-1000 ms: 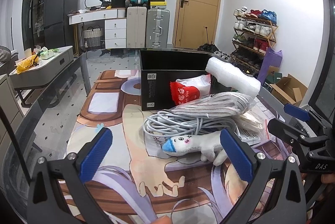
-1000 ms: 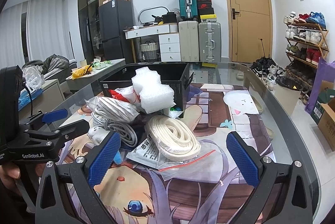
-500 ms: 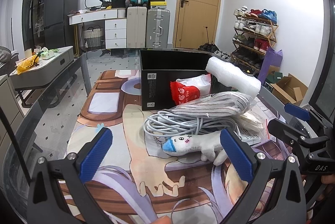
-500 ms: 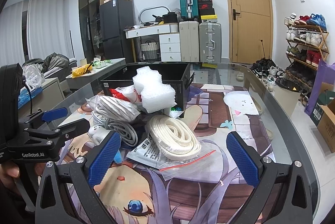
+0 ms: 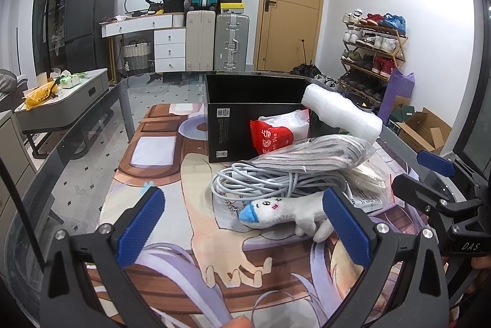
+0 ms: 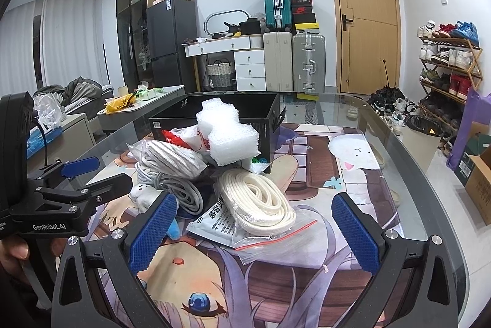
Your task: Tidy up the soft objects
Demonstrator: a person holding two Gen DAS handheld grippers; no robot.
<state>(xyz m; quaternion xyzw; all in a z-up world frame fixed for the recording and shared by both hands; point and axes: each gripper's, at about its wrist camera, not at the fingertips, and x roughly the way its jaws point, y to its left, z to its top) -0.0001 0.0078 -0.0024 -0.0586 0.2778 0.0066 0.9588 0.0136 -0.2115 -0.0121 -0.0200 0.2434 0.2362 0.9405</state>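
A heap of soft things lies on the printed mat in front of a black open box point(image 5: 245, 101) point(image 6: 270, 125). It holds a grey plush toy with a blue tip point(image 5: 276, 213), a coil of grey cable point(image 5: 260, 183) point(image 6: 184, 193), a bagged striped cloth point(image 5: 316, 151) point(image 6: 172, 157), white bubble wrap point(image 5: 340, 113) point(image 6: 227, 134), a red-and-white packet point(image 5: 276, 134) and a bagged cream rope point(image 6: 257, 199). My left gripper point(image 5: 242, 225) is open just before the plush toy. My right gripper point(image 6: 253, 233) is open near the rope bag and holds nothing.
A paper sachet point(image 6: 214, 220) lies under the rope bag. The glass table's rounded edge point(image 6: 429, 180) runs along the right, with a shoe rack point(image 5: 374, 52) and cardboard boxes point(image 5: 426, 131) beyond. Suitcases point(image 5: 230, 42) and a door stand at the back.
The right wrist view has crept slightly closer to the heap. The left gripper has not visibly moved, and both grippers stay open.
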